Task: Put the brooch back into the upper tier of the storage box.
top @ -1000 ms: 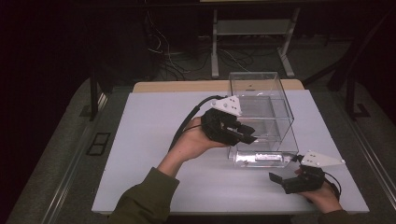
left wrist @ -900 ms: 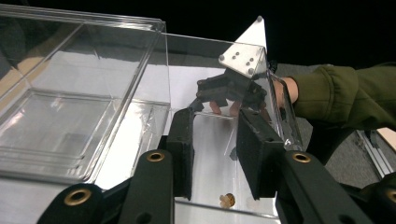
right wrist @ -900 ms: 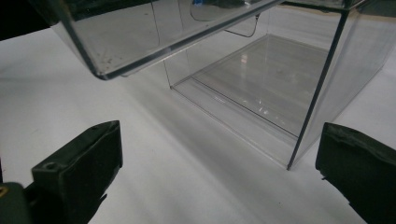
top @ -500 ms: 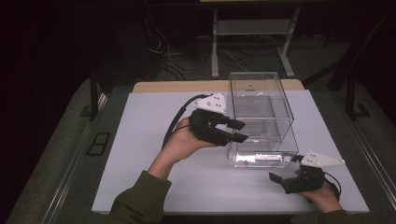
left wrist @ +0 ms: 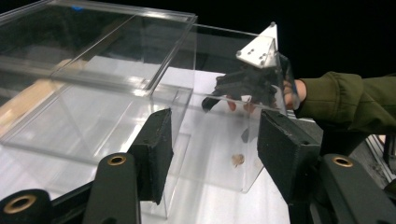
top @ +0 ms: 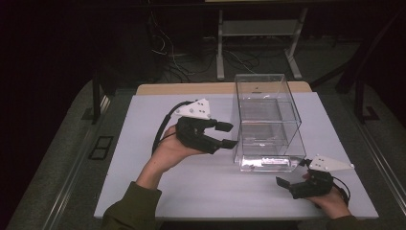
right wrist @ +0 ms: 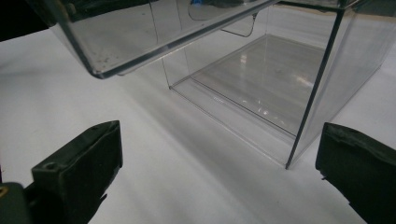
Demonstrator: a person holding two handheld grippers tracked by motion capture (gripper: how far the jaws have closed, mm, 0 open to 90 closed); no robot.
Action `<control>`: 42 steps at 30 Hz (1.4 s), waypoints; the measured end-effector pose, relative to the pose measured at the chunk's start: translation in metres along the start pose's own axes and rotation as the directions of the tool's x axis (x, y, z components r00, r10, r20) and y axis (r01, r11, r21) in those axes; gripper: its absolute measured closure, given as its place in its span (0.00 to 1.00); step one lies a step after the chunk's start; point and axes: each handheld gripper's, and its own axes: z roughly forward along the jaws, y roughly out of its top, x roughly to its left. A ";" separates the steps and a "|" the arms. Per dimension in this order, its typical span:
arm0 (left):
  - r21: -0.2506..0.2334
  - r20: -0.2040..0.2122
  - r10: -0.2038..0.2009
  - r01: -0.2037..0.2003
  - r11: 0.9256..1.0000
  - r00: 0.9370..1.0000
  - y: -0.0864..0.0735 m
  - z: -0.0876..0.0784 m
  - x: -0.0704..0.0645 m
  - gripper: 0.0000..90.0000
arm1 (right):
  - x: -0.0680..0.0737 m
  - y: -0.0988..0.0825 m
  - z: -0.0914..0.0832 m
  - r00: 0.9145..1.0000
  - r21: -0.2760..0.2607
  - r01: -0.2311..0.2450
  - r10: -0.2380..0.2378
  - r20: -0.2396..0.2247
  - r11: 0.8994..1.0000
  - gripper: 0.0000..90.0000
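You are working at a clear acrylic box (top: 269, 122) standing on the white table (top: 143, 187), toward its right half; the box is partitioned into compartments, and its front panel or lid appears to be tilting forward at the near end, though how far it is swung I cannot tell. Judged from this, the handling of the box is at an early stage: nothing is being held, and the box is resting on the table ungripped.

You are holding the left gripper (top: 225, 135) just beside the box's left wall, jaws parted wide and empty, pointing at that wall but apart from it. In the left gripper view the two black pads are framing the box's near corner (left wrist: 219, 140) without touching it.

You are keeping the right gripper (top: 282, 183) low on the table near the box's front right corner, jaws spread wide, gripping nothing; its view is showing the box (right wrist: 261, 70) ahead.
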 end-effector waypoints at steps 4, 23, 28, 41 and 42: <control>-0.005 -0.025 -0.010 0.010 1.000 1.000 -0.010 -0.006 0.001 0.45 | 0.000 0.000 0.000 1.000 0.000 -0.001 0.001 0.001 1.000 0.00; -0.054 -0.189 -0.105 0.096 0.994 0.976 -0.067 -0.030 0.001 0.30 | 0.000 0.000 -0.001 1.000 -0.005 0.010 -0.010 0.001 1.000 0.00; -0.067 -0.226 -0.131 0.119 0.991 0.965 -0.084 -0.035 0.001 0.27 | 0.000 0.000 -0.001 1.000 -0.002 0.003 -0.003 -0.001 1.000 0.00; -0.066 -0.290 -0.158 0.145 0.987 0.944 -0.122 -0.042 -0.005 0.20 | 0.000 0.000 -0.001 1.000 -0.003 0.006 -0.006 0.000 1.000 0.00; -0.063 -0.293 -0.157 0.145 0.987 0.943 -0.125 -0.042 -0.005 0.19 | 0.000 0.000 -0.001 1.000 -0.003 0.006 -0.006 0.000 1.000 0.00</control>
